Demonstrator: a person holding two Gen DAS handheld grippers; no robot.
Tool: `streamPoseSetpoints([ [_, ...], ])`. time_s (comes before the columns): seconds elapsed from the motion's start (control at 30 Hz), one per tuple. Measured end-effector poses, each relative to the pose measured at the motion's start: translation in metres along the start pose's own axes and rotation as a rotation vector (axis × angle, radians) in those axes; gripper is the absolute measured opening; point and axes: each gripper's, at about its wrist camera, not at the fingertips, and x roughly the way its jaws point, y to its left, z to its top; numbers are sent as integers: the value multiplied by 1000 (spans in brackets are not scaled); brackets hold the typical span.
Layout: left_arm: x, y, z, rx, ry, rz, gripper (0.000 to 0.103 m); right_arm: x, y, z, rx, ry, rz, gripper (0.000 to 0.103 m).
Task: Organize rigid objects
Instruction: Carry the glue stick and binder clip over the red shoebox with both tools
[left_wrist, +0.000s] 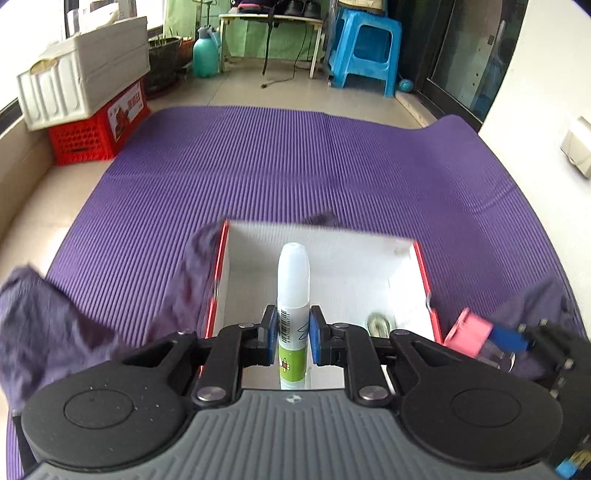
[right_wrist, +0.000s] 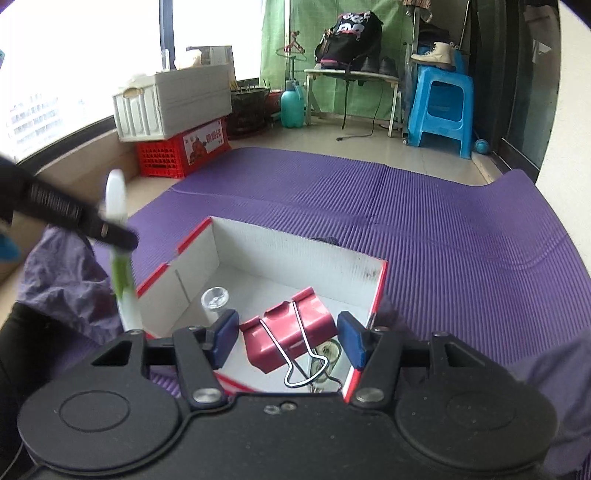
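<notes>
Glue stick (left_wrist: 293, 295) between tool (left_wrist: 293, 334) pads

left tool (left_wrist: 293, 334) — pads clamped, angled down | right tool (right_wrist: 288, 339) — wider grip, angled down

- Two grippers are showing: the left gripper (left_wrist: 293, 334) at the bottom centre of its own view, the right gripper (right_wrist: 288, 338) at the bottom centre of its own.
- One glue stick (left_wrist: 293, 291) is sitting in the middle of the left view.
- One red clip (right_wrist: 290, 338) is sitting low in the centre of the right view.
- One box (right_wrist: 295, 251) is lying in the middle of the frame.
- One clear cup (right_wrist: 214, 299) is standing inside it, at lower left.
- One mat (left_wrist: 295, 158) is filling the centre.
- Two crates are stacking at upper left: a white crate (left_wrist: 81, 74) and a red crate (left_wrist: 99, 127).
- One stool (left_wrist: 364, 50) is standing at upper right.
- One sprayer (left_wrist: 205, 53) is standing at the top.
</notes>
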Motion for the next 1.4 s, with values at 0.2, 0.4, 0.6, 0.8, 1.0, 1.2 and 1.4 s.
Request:
streamPoseSetpoints([
  [0.2,53,0,35,7,1,24,17,54,-2,3,-1,62,-22,58],
  [0.4,111,0,54,30,24,46,17,108,0,-7,-5,140,-40,58],
  [0.6,162,4,53,59,75,104,17,147,7,-17,-20,209,-33,58],
  [0.8,186,6,41,75,90,108,17,166,12,-21,-40,258,-17,58],
  [1.0,191,3,27,105,80,128,17,173,16,-27,-50,288,-25,58],
  [1.2,202,7,8,88,142,140,17,172,16,-28,-34,295,-28,60],
  [1.4,208,7,-4,71,206,114,18,164,20,-28,-32,270,2,78],
])
